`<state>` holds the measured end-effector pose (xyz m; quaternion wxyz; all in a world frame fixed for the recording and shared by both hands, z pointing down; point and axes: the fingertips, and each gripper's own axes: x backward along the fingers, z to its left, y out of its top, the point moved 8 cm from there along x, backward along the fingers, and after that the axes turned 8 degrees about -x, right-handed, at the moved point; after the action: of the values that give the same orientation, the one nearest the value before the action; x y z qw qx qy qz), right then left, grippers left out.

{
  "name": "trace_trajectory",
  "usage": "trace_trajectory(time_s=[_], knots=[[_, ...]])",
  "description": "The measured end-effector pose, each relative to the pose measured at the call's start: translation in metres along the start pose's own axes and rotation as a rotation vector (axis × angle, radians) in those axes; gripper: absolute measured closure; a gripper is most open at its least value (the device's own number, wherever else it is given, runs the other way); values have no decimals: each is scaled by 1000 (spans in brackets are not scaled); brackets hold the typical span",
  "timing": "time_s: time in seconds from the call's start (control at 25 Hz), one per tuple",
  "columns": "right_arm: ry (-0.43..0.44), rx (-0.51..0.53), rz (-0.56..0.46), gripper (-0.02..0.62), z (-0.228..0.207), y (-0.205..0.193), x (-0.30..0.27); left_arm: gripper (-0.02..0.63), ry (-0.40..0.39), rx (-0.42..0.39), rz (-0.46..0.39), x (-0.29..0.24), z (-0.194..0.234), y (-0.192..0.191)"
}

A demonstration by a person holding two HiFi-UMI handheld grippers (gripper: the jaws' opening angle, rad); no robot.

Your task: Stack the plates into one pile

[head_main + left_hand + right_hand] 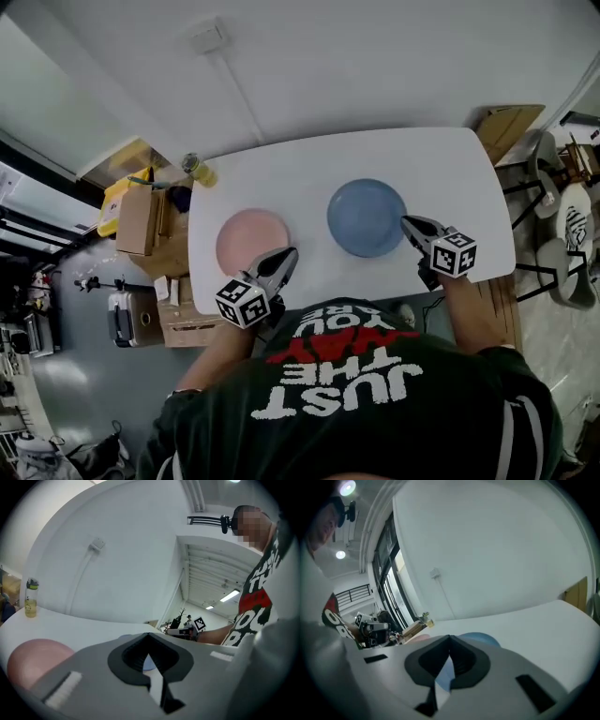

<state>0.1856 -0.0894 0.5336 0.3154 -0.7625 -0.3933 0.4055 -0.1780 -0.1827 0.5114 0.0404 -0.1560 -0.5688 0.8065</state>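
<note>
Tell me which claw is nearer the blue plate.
Right. The right claw is at the blue plate's right edge, shut. The left claw, also shut, is beside the pink plate, left of the blue one.

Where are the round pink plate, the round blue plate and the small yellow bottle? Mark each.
round pink plate (251, 239): head view, its centre.
round blue plate (366, 217): head view, its centre.
small yellow bottle (199, 171): head view, its body.
</note>
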Motion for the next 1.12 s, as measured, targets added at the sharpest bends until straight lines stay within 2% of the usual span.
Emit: trace_trajectory(time_s=[0.16, 0.36, 0.56, 0.68, 0.76, 0.84, 1.08, 1.12], knots=[[-74, 51, 3, 588, 35, -1, -12, 598, -56, 37, 28, 5, 23, -6], [-68, 120, 41, 588, 46, -2, -4, 598, -101, 82, 93, -43, 12, -24], [-24, 140, 66, 588, 37, -2, 16, 591, 7, 336, 223, -101, 15, -69], [-15, 139, 72, 588, 26, -3, 34, 454, 127, 468, 304, -133, 30, -100], [-26, 128, 79, 588, 18, -8, 48, 406, 228, 542, 354, -146, 44, -121], [-51, 114, 84, 588, 9, -14, 64, 384, 283, 601, 380, -156, 53, -138], [-152, 50, 75, 588, -11, -39, 113, 388, 231, 667, 339, -187, 57, -147], [-167, 41, 75, 588, -13, -42, 119, 408, 241, 677, 347, -189, 58, -149]])
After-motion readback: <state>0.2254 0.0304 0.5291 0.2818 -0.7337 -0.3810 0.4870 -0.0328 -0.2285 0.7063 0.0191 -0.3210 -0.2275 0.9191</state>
